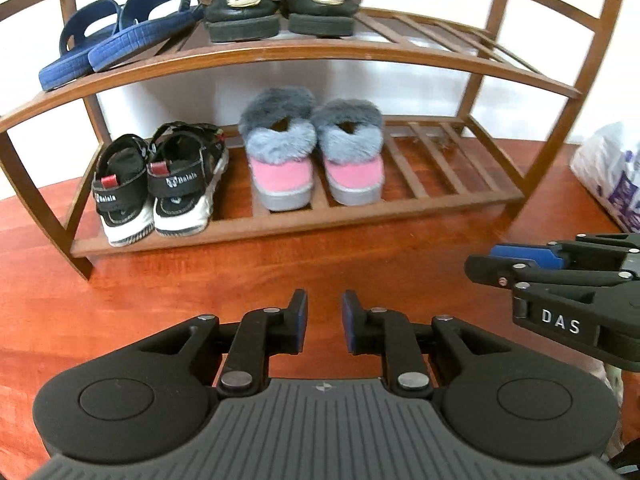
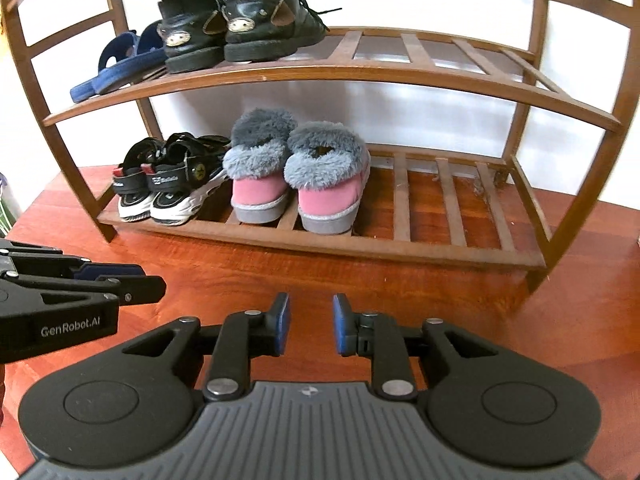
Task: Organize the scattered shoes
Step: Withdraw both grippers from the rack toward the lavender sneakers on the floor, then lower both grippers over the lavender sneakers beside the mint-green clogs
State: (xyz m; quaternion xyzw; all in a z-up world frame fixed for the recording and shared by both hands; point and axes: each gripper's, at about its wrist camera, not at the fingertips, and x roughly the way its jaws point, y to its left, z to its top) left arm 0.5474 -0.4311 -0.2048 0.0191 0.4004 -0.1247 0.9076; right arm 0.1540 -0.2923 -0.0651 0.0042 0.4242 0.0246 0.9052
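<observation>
Pink suede slippers with grey fur cuffs and grey soles [image 1: 314,152] stand as a pair, heels outward, on the lower shelf of a brown slatted wooden shoe rack [image 1: 304,50]. Just beside them on the same shelf, toward the rack's left end, sits a pair of black strappy sandals with white soles [image 1: 156,184]; their heel straps carry white lettering that reads roughly "Balala", sharp in the left wrist view and smeared in the right. On the upper shelf rest navy blue open slippers [image 1: 116,36] and, touching them, black leather ankle boots with round pale face badges at the heels [image 1: 280,0]. The boots' tops are cut off by the frame edge in the left view. The rack's right half holds no shoes on either shelf.

Both tools hang above the reddish wooden floor [image 1: 160,280] in front of the rack. The left tool [image 1: 324,320] has its blue pads apart with nothing between them; its side reads "GenRobot.AI" in the right view. The right tool [image 2: 307,322] likewise stands apart and empty, with "DAS" printed on its flank. A white plastic bag with purple print [image 1: 612,172] lies at the right edge, its writing unreadable.
</observation>
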